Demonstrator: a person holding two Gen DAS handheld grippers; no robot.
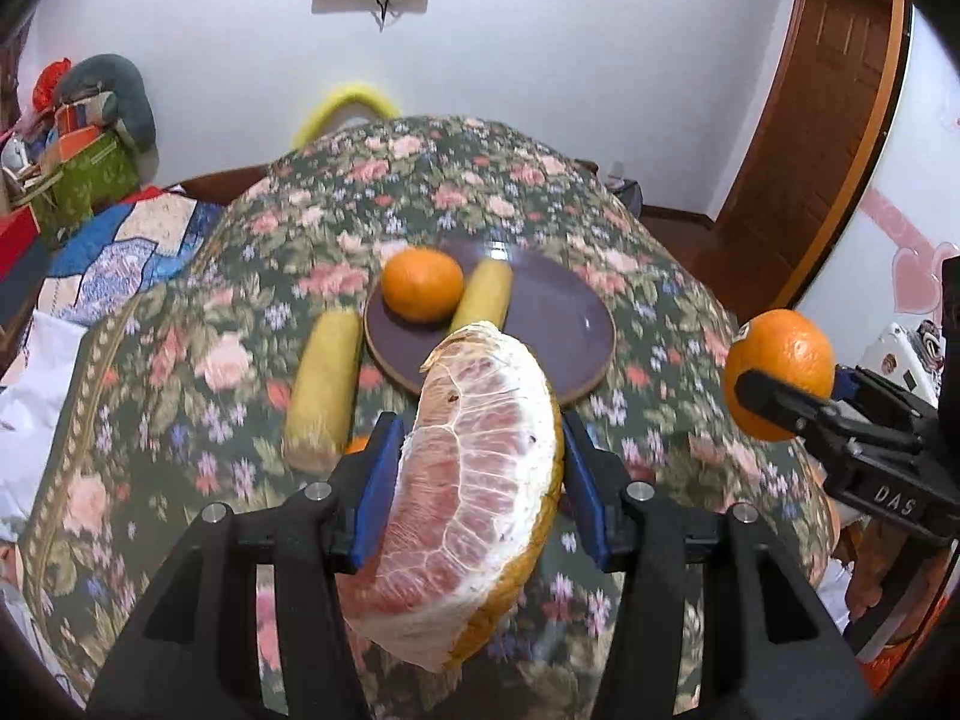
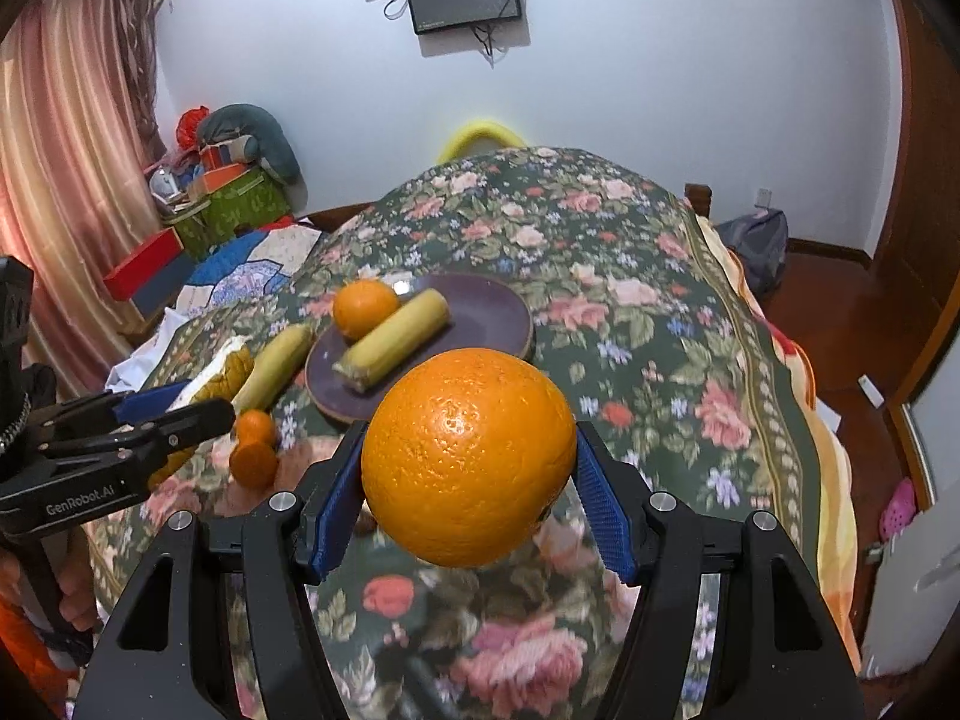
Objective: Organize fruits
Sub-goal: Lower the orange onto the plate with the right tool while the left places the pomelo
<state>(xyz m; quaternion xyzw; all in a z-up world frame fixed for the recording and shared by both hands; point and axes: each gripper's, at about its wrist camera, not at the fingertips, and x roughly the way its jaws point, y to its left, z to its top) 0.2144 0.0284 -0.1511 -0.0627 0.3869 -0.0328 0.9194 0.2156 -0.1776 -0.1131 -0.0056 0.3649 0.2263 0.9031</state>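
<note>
Above a bed spread with a floral quilt (image 1: 516, 192), we carry two fruits at once toward the purple plate (image 1: 558, 324): our left gripper (image 1: 474, 480) has its blue fingers (image 1: 375, 486) clamped on a peeled pomelo wedge (image 1: 474, 480), flesh side up and rind down, while our right gripper (image 2: 471, 486) is clenched on a large orange (image 2: 468, 456), both clear of the quilt. Doing this step well, we judge, means setting each fruit down on bare plate rather than on what is there: a smaller orange (image 1: 422, 283) and a yellow corn cob (image 1: 483, 294) already sit on the plate's left half, touching each other, so the free room lies to the right and near the front rim. The wedge is soft and long, so a low, gentle release seems wise; the round orange could roll off the shallow plate unless it is nestled against its neighbours. Bringing both hands in together risks the grippers crowding each other, so going one at a time looks safer. A second corn cob (image 1: 327, 387) lies on the quilt just left of the plate, and two small tangerines (image 2: 255, 447) rest near it, seen from the right wrist; these wait their turn. Boxes and cushions (image 2: 234, 174) are piled by the wall, well apart from the work.
</note>
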